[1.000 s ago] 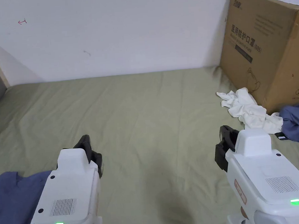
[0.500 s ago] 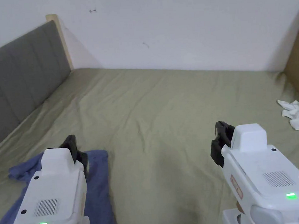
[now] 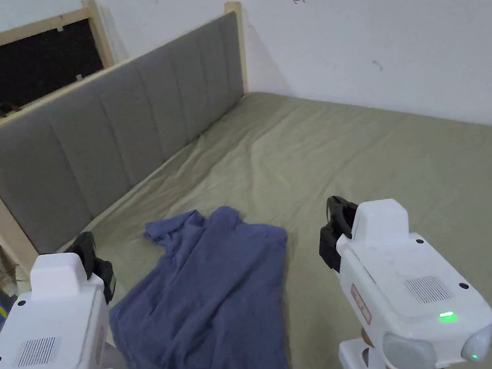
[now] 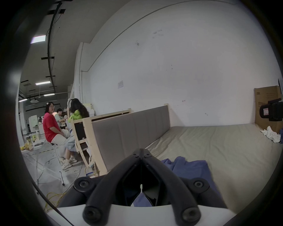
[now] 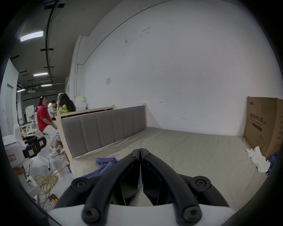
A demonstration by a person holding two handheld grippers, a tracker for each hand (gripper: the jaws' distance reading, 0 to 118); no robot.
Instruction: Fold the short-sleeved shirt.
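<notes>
A blue short-sleeved shirt [image 3: 210, 295] lies crumpled on the olive-green bed [image 3: 374, 152], near the bed's near-left corner and close to the grey padded headboard [image 3: 130, 132] that runs along the left side. In the head view the shirt sits between the two grippers, its bunched upper end pointing toward the headboard and its lower part spreading toward the bed's near edge. The left gripper [image 3: 89, 251] is held beside the shirt's left edge, out past the corner of the bed; in its own view its jaws are pressed together with nothing between them, and the blue cloth shows beyond and beneath them — whether they touch it cannot be told. The right gripper [image 3: 334, 221] is held above bare sheet, just to the right of the shirt and apart from it; its jaws are likewise pressed together and hold nothing. At the far right end of the bed, a cardboard box [image 5: 265, 126] stands against the white wall, with a crumpled white cloth [image 5: 257, 159] lying at its foot. Beyond the headboard, several people [image 4: 50, 126] sit in the open room, and a yellow cable [image 5: 46, 182] is coiled on the floor.
</notes>
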